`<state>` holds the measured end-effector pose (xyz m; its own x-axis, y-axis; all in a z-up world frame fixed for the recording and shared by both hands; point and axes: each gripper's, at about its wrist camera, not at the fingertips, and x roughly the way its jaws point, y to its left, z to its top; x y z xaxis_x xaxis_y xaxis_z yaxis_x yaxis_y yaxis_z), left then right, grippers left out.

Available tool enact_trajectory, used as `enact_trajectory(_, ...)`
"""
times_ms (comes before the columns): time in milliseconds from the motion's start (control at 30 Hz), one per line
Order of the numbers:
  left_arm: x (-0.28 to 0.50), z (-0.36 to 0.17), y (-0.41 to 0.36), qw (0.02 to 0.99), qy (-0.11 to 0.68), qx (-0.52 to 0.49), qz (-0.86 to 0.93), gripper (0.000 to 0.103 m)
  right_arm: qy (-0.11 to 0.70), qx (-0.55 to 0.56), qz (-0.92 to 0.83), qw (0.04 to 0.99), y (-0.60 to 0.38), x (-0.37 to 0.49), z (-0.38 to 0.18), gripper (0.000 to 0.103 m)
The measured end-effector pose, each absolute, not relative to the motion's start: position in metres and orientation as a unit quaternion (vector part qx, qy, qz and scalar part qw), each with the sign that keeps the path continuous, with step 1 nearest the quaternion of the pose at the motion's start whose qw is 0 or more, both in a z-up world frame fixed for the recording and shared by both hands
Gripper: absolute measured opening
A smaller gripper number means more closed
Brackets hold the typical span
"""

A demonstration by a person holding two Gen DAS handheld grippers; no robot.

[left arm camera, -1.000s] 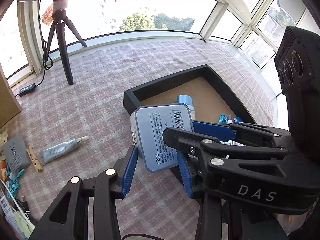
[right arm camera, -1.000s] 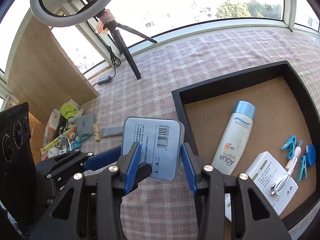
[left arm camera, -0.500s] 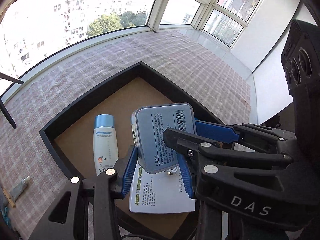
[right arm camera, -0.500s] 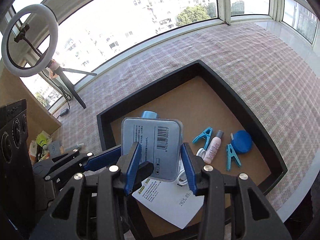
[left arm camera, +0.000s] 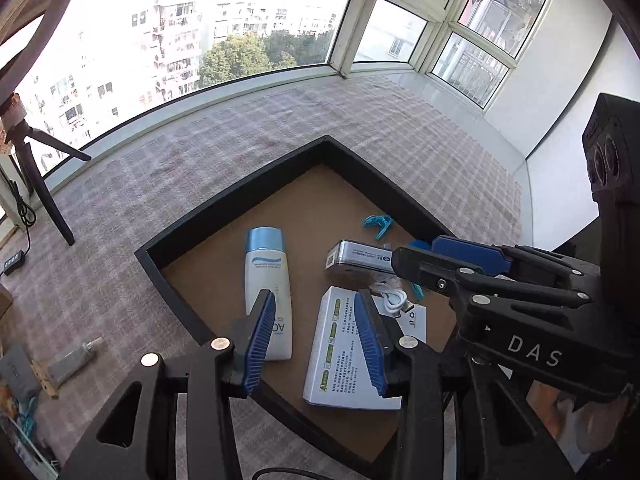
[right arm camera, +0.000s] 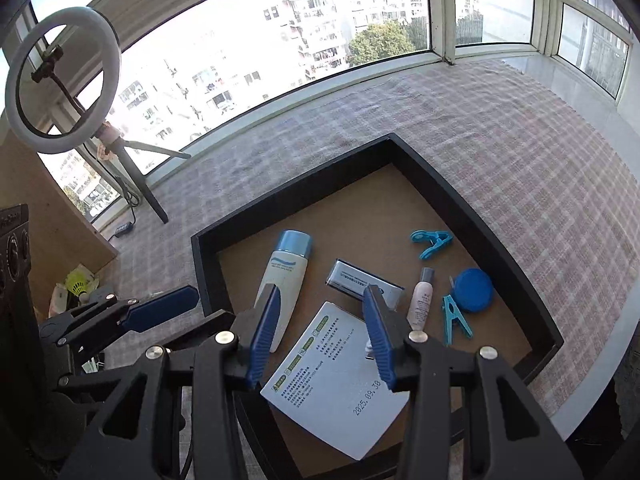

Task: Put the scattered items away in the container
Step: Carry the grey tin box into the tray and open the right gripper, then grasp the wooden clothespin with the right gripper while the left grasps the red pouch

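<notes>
Far left, on the checked cloth (left arm camera: 120, 208), a small tube (left arm camera: 74, 360) and other loose bits are lying outside the tray (right arm camera: 296, 196), waiting to be gathered. The left gripper (left arm camera: 316, 340) is hovering over the tray's near corner, jaws parted and gripping nothing. Beside it the right gripper (right arm camera: 320, 332) is hanging over the tray too, equally parted and empty. Below them the grey tin (right arm camera: 362, 280) is lying flat inside, between the lotion bottle (right arm camera: 286, 276) and the slim pink tube (right arm camera: 422, 296), so that item looks delivered.
</notes>
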<state>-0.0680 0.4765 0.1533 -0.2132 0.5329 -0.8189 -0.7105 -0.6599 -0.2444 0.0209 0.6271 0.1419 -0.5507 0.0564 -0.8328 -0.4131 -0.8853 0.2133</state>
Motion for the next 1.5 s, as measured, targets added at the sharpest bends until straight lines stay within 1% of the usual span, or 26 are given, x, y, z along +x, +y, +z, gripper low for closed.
enact_trajectory(300,-0.102,0.161,0.349,0.303,0.049,-0.477,0.823,0.038,0.153,-0.448,0.879,0.057,0.531,-0.015,0.142,0.043)
enact_trajectory(400,-0.104,0.158,0.301,0.264,0.051,-0.474,0.838,0.039,0.139,-0.454,0.880,0.027,0.491,-0.025,0.136,0.043)
enact_trajectory(600,-0.103,0.141,0.192,0.183,0.014,-0.488,0.853,0.039,0.108,-0.470,0.876,-0.030,0.419,-0.039,0.128,0.043)
enact_trajectory(667,-0.099,0.133,0.151,0.154,-0.004,-0.493,0.856,0.041,0.103,-0.471,0.875,-0.045,0.399,-0.042,0.127,0.043)
enact_trajectory(800,-0.086,0.114,0.070,0.085,-0.033,-0.503,0.860,0.049,0.081,-0.466,0.880,-0.053,0.370,-0.047,0.126,0.044)
enact_trajectory(833,-0.083,0.109,0.050,0.068,-0.043,-0.506,0.859,0.052,0.074,-0.466,0.880,-0.053,0.364,-0.048,0.125,0.047)
enact_trajectory(867,-0.080,0.105,0.031,0.051,-0.051,-0.510,0.857,0.054,0.067,-0.466,0.880,-0.055,0.358,-0.049,0.124,0.054)
enact_trajectory(933,-0.076,0.098,-0.001,0.021,-0.061,-0.513,0.856,0.061,0.048,-0.466,0.881,-0.062,0.347,-0.054,0.122,0.059)
enact_trajectory(967,-0.073,0.095,-0.015,0.009,-0.066,-0.513,0.856,0.062,0.035,-0.468,0.881,-0.062,0.342,-0.056,0.120,0.060)
enact_trajectory(1000,-0.072,0.092,-0.028,-0.001,-0.072,-0.516,0.854,0.066,0.021,-0.469,0.881,-0.060,0.338,-0.060,0.117,0.060)
enact_trajectory(1033,-0.072,0.089,-0.041,-0.011,-0.081,-0.518,0.851,0.067,0.009,-0.472,0.879,-0.059,0.334,-0.064,0.114,0.060)
enact_trajectory(1133,-0.072,0.079,-0.066,-0.036,-0.095,-0.524,0.846,0.068,0.009,-0.492,0.867,-0.075,0.326,-0.078,0.102,0.060)
enact_trajectory(1233,-0.077,0.068,-0.078,-0.047,-0.098,-0.534,0.839,0.073,-0.002,-0.501,0.861,-0.085,0.312,-0.091,0.093,0.060)
enact_trajectory(1333,-0.083,0.058,-0.081,-0.050,-0.098,-0.543,0.833,0.074,-0.022,-0.506,0.857,-0.093,0.294,-0.105,0.083,0.060)
enact_trajectory(1500,-0.094,0.048,-0.072,-0.045,-0.083,-0.558,0.825,0.077,-0.029,-0.519,0.848,-0.103,0.277,-0.134,0.065,0.060)
